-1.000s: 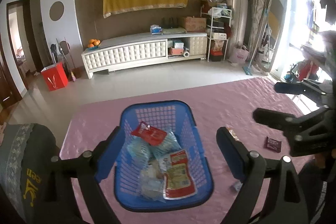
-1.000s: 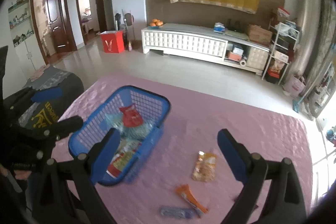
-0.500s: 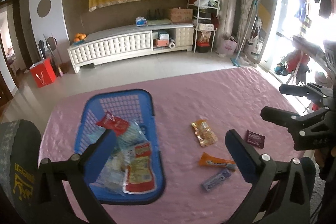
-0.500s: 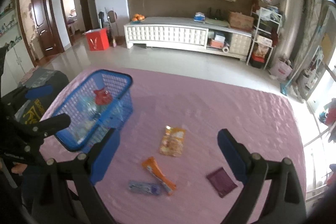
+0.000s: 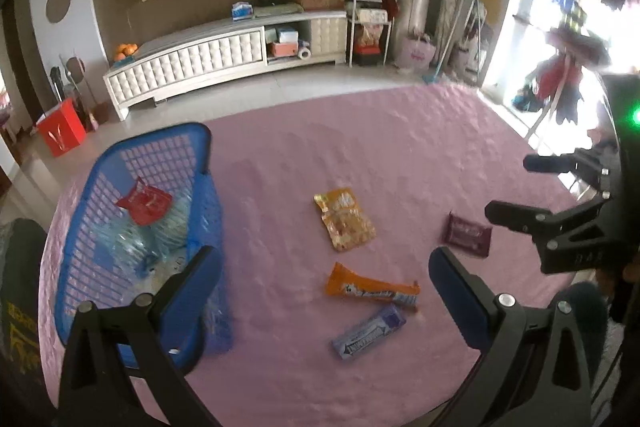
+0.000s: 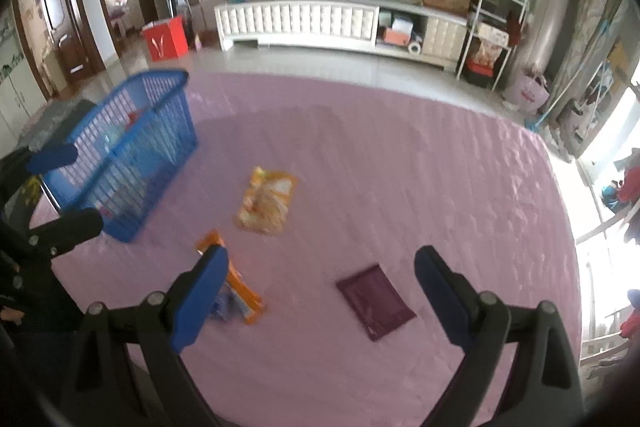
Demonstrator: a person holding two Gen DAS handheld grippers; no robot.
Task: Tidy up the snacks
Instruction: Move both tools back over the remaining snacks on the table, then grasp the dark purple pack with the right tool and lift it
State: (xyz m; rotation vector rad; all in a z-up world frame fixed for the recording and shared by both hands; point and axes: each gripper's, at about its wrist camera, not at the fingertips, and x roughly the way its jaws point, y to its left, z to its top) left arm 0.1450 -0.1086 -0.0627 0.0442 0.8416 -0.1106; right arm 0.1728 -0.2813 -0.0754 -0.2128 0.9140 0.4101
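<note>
Both tools swinging off the basket toward the loose snacks

Since the earlier frames, both views are sliding away from the blue basket [image 5: 120,239] toward the packets scattered to its right, and the tabletop [image 5: 360,155] is filling more of each picture. The left tool [image 5: 324,279] and the right tool [image 6: 320,283] are both tilting downward over the pink cloth. The left tool's jaws have just been opening and are now standing wide, with nothing between the pads; its left finger is showing in front of the basket's near wall. The right tool's jaws are also gaping wide and gripping nothing.

Four snacks are lying flat on the cloth, apart from the basket: a yellow-orange bag [image 5: 346,221] nearest the middle, an orange stick pack [image 5: 372,287] below it, a purple-blue bar [image 5: 368,331] just beside the orange one, and a dark maroon sachet [image 6: 376,301] further right. In the right wrist view the maroon sachet is sitting between the two fingers, while the left finger is partly covering the orange pack. The basket is already holding a red packet [image 5: 146,203] and several pale blue wrappers.
</note>
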